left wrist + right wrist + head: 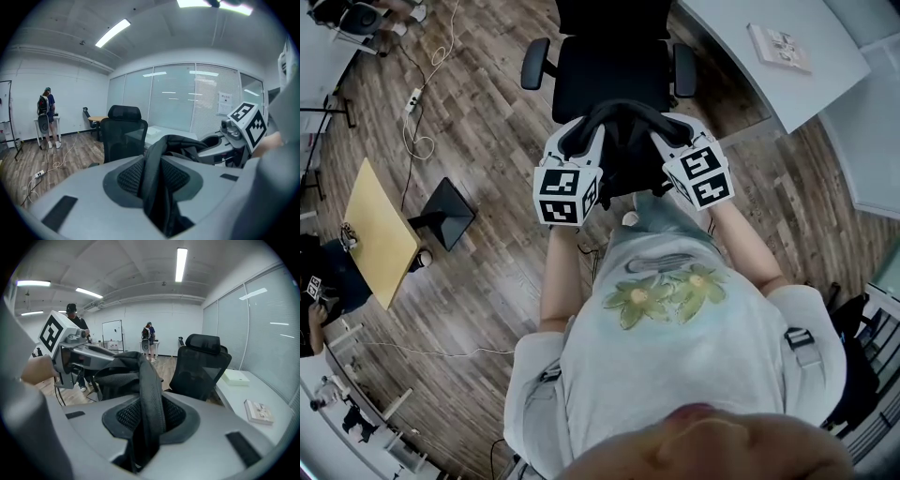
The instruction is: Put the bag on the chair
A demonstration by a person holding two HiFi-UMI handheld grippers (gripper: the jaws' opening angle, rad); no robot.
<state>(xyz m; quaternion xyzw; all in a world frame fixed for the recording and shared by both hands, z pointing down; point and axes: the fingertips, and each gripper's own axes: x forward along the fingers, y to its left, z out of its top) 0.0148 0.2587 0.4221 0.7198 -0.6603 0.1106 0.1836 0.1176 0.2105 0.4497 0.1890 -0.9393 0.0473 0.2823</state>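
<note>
Left claw (154, 176) and right claw (149, 416) are clamping the bag (623, 161) straps; chair (609, 80) sitting straight ahead of both.

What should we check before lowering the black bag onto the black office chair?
1. left gripper shut on a strap of the black fabric bag: ok.
2. right gripper shut on the bag's strap too: ok.
3. black office chair, seat bare where visible: ok.
4. Bag centred over seat: cannot tell; head view puts it at the seat's front edge.
5. white power strip on the floor, apart from chair: ok.
</note>
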